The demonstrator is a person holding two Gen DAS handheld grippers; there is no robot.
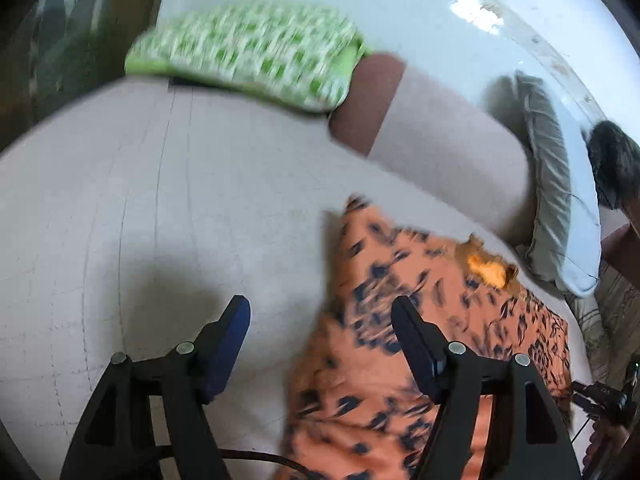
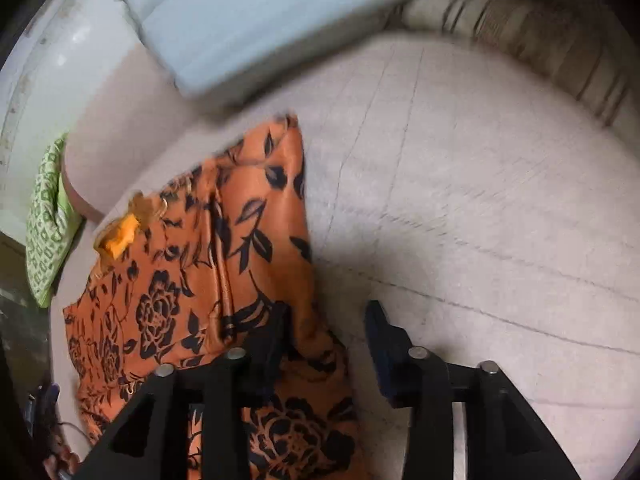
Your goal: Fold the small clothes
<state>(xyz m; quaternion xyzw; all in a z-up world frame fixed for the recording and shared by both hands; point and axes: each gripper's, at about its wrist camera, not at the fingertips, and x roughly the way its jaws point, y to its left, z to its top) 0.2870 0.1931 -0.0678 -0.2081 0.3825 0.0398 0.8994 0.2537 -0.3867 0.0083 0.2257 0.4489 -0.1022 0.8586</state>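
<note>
Grippers first: left gripper (image 1: 320, 340) has its jaws spread wide with nothing between the pads, its right finger over the edge of the orange cloth (image 1: 400, 300), its left finger over bare bedsheet (image 1: 140, 200). Right gripper (image 2: 326, 340) is also parted and grips nothing; its left finger sits over the cloth's edge, contact unclear, its right finger over bare sheet.

Orange cloth with black flower print lies spread on the pale quilted bedsheet, partly folded over itself, with a bright orange patch at a frayed opening (image 2: 120, 236) toward its far side. A black cable (image 1: 260, 458) runs under the left gripper.

Farther off, a light blue pillow (image 2: 256, 32) lies just past the cloth's far corner, apart from it. A green-and-white patterned cushion (image 1: 244, 52) sits at the far side of the bed, resting on a pale bolster with a brown end (image 1: 420, 120). A striped blanket (image 2: 520, 32) runs along the bed's edge.

Beyond is a pale glossy wall (image 1: 400, 0), blurred. A person's dark hair (image 1: 612, 160) shows at the edge of the left wrist view.
</note>
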